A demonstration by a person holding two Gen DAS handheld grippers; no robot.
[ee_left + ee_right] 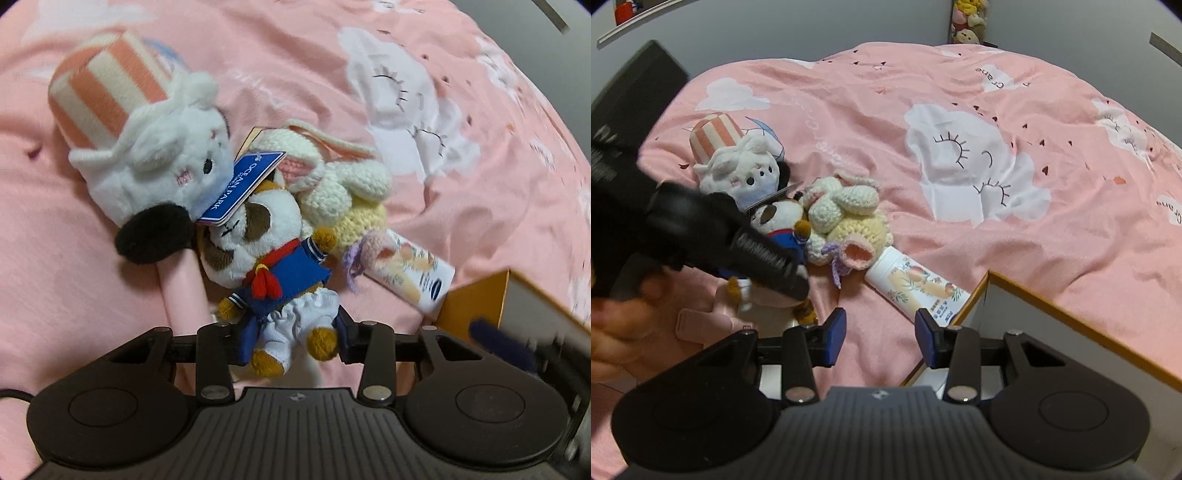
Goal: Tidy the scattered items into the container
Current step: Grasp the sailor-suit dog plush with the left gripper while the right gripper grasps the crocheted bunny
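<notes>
The left hand-held gripper (291,332) is clamped on the sailor plush (273,280), whose body runs straight ahead. The box (1034,295) sits to its right, nearer the right hand-held gripper (881,338), which hangs empty, jaws apart.

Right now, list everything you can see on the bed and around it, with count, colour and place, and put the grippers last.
Sailor plush: one, white and brown in a blue suit with a red scarf, middle of the pile, blue tag at its head.
Striped-hat plush: one, white with an orange-and-cream hat, left of the sailor plush.
Crochet rabbit: one, cream and yellow, right of the sailor plush.
Bottle: one, white with a peach print, lying beside the box.
Box: one, white with an orange rim, right edge.
Bedspread: one, pink with white clouds, under everything.
Left gripper: one, black, closed on the sailor plush's legs.
Right gripper: one, black with blue pads, open, nothing between them.
</notes>
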